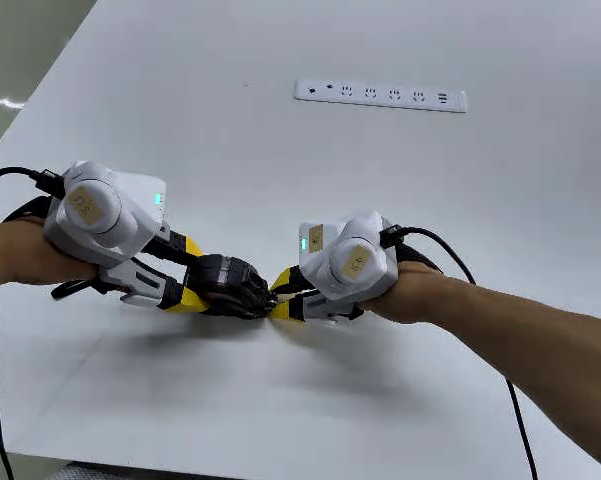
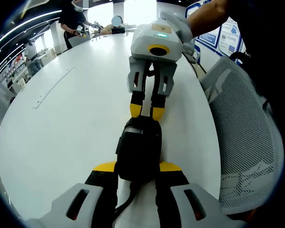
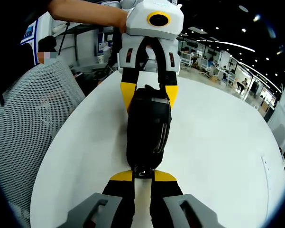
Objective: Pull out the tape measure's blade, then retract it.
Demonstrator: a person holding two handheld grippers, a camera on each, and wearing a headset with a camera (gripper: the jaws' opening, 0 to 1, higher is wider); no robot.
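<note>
White tabletop (image 1: pixel 400 200), power strip (image 1: pixel 381 95) at upper centre. Low centre, the left tool (image 1: pixel 190 273) clamped the black tape measure (image 1: pixel 230 285), and the right tool (image 1: pixel 280 295) pinched narrow at its mouth. Blade seemingly not yet out; next, I'd say, draw the tools steadily apart.

Tape measure (image 1: pixel 230 285) between two facing tongs on the desk (image 1: pixel 280 170).
Left tongs (image 1: pixel 194 272) at its left, right tongs (image 1: pixel 279 295) at its right end; power strip (image 1: pixel 380 95) well beyond both.
</note>
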